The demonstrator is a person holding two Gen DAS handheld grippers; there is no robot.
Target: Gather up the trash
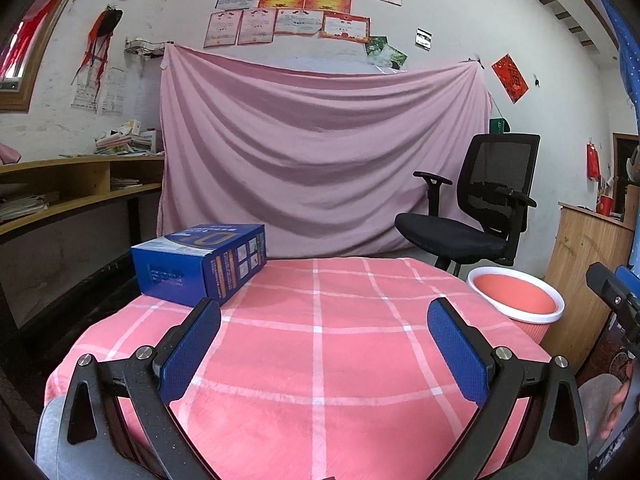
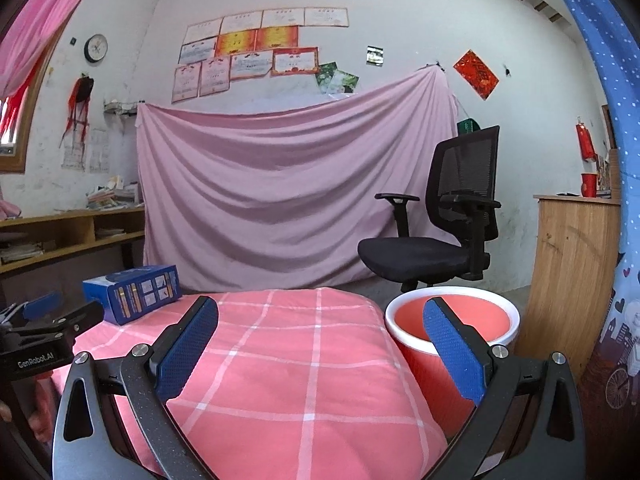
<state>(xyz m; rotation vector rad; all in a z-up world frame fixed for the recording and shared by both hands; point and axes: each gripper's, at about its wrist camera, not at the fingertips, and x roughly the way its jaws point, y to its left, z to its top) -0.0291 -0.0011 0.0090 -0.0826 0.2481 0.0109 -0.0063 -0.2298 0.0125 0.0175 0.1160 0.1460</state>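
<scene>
The left gripper (image 1: 324, 312), a black two-finger tong with blue textured pads (image 1: 192, 350), hangs low over a table draped in a pink cloth crossed by white check lines (image 1: 320, 360). Its jaws stand wide apart and hold nothing; only bare cloth shows between them.

A blue rectangular cardboard box with printed panels (image 1: 200, 264) lies flat on the far left corner of the table. In the left wrist view it sits just beyond and slightly left of the left finger's tip, with its near edge close to that tip; whether they touch cannot be told. In the right wrist view the same box (image 2: 132, 294) lies well to the left of the right gripper (image 2: 320, 312), beyond the left gripper's black body (image 2: 48, 336) that shows at the picture's left edge.

The right gripper's jaws are also spread wide and empty. Its left pad (image 2: 188, 350) is over the checked cloth (image 2: 300, 360), while its right finger tip overlaps the mouth of a round red bin with a white rim (image 2: 452, 294). This bin stands just beside the table's right edge, lower than the tabletop. In the left wrist view the bin (image 1: 516, 292) appears to the right of the right finger, apart from it.

Behind the table a pink sheet (image 1: 320, 152) hangs on the white wall, and a black mesh office chair (image 1: 472, 208) stands beyond the bin
</scene>
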